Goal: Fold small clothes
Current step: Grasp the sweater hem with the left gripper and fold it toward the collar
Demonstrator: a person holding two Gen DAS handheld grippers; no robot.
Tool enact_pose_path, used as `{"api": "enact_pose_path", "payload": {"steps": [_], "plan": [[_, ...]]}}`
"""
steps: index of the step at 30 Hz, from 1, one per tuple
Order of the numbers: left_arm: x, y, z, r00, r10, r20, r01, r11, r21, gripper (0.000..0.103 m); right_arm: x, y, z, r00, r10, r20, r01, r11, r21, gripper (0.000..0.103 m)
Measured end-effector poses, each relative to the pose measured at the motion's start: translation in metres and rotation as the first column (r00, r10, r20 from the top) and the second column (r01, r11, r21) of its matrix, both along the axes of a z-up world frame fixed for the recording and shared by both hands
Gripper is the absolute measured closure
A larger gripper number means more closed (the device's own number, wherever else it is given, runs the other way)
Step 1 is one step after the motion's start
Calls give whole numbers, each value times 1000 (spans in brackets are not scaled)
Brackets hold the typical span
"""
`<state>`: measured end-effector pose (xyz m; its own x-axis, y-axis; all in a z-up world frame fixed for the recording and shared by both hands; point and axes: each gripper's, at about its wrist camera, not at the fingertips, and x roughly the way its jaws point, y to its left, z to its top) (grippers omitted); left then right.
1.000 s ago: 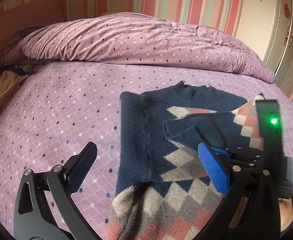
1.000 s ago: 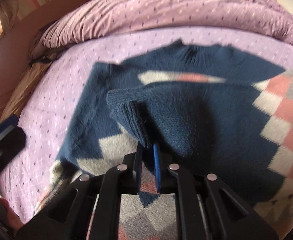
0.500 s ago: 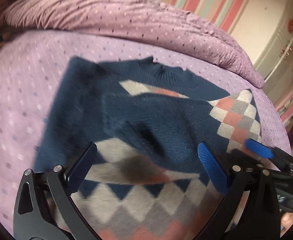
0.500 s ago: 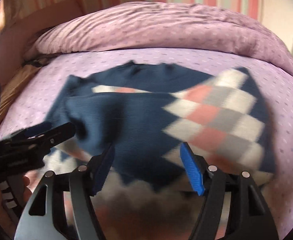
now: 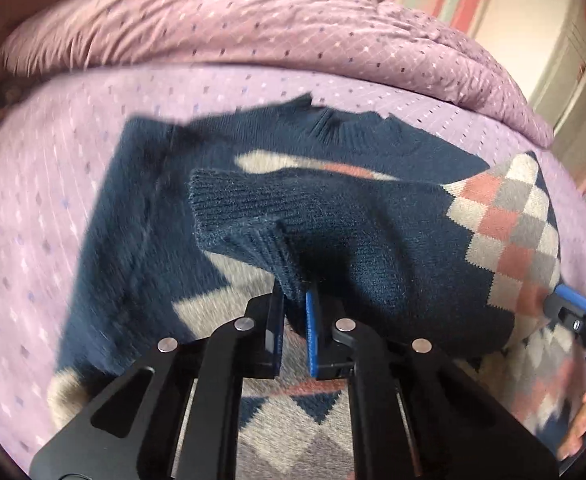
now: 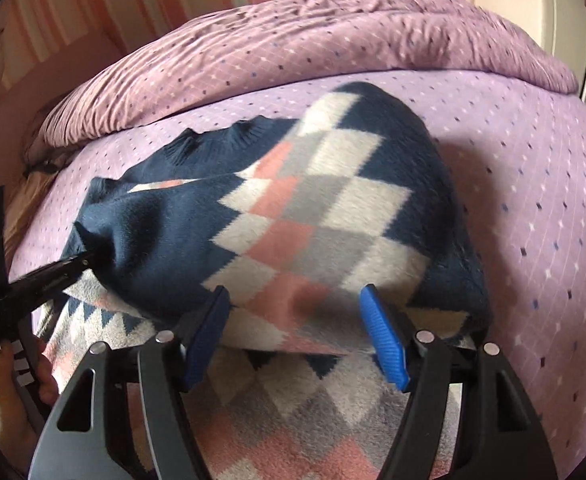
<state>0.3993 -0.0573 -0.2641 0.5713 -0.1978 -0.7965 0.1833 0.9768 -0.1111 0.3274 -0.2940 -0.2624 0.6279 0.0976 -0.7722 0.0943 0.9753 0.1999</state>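
Two grippers on one sweater (image 5: 373,248), which lies flat on the purple bedsheet (image 5: 73,128), collar (image 5: 353,128) toward the far duvet (image 5: 253,28).

Left gripper (image 5: 293,316): jaws have just been closing and are now clamped on the ribbed navy cuff (image 5: 261,240) of the sleeve folded across the chest. Cuff fabric is pinched between the pads and tented slightly off the body panel.

Right gripper (image 6: 297,332): jaws have just been opening and stand wide, nothing between the pads. Its fingers (image 6: 381,336) sit at the near edge of the argyle sleeve section (image 6: 313,216), fabric just ahead of them, no squeeze visible.

Key relation: the sleeve's long axis runs across the sweater, cuff on the left side, argyle shoulder end on the right. So each gripper is on its own end of the same sleeve; left has the free end, right is nearer the shoulder fold. In the right view, the left gripper (image 6: 53,268) shows at the cuff, well apart from the right one.

Judgement: sleeve is being re-placed or squared up, body fold not started. Next move probably hinges on left dragging the cuff along that axis. Risk: pulling the cuff lifts the layer beneath, since the knit clings.
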Motion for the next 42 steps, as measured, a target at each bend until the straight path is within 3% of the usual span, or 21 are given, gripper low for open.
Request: {"api": "enact_pose_path", "payload": {"steps": [4, 9, 11, 12, 16, 19, 20, 22, 24, 25, 29, 32, 36, 38, 40, 42], "plan": [[-7, -3, 26, 991, -23, 132, 6, 991, 132, 96, 1, -4, 3, 1000, -12, 14, 12, 1000, -17, 35], [-8, 29, 58, 974, -27, 225, -9, 987, 159, 96, -2, 1, 12, 999, -13, 43, 17, 996, -87, 35], [-8, 36, 52, 975, -53, 218, 2, 974, 228, 94, -3, 4, 10, 999, -11, 33, 14, 994, -105, 35], [-5, 40, 36, 982, -68, 175, 19, 963, 268, 92, -3, 5, 8, 1000, -10, 27, 13, 992, -122, 35], [-2, 50, -17, 997, -77, 32, 65, 962, 266, 88, -4, 7, -3, 1000, -10, -15, 8, 991, -131, 35], [-4, 55, -20, 998, -43, 35, 34, 974, 224, 87, -7, 8, -7, 1000, -3, -21, 0, 989, -148, 34], [-1, 60, -18, 1000, -22, 20, 18, 982, 187, 83, -8, 8, -8, 1000, 0, -22, -4, 988, -155, 34], [5, 75, -13, 1000, 6, -23, -5, 998, 60, 64, -9, 7, -8, 1000, 4, -26, -8, 987, -161, 34], [0, 83, -4, 998, 35, -46, -35, 999, -1, 5, -8, 6, -8, 1000, 1, -28, -5, 988, -157, 34], [-4, 85, 2, 998, 59, -35, -58, 998, 15, 3, -8, 6, -8, 1000, -1, -30, -4, 988, -157, 34], [-22, 87, 24, 995, 96, 9, -97, 995, 24, 3, 2, 13, -6, 999, 20, -47, -28, 981, -190, 34], [-14, 73, 24, 994, 98, 46, -104, 983, 152, 3, 12, 26, -6, 998, 33, -57, -45, 972, -231, 34], [9, 71, 0, 984, 172, 34, -173, 922, 347, 3, 22, 39, -14, 995, 53, -84, -73, 962, -263, 34], [12, 86, -13, 977, 211, -14, -195, 924, 328, 3, 22, 39, -17, 995, 52, -87, -73, 963, -258, 34], [5, 105, -18, 971, 236, -40, -219, 945, 242, 3, 20, 38, -18, 995, 55, -82, -74, 965, -250, 34], [2, 112, -19, 968, 245, -54, -228, 950, 212, 3, 19, 38, -19, 995, 61, -83, -80, 964, -255, 34]]}}
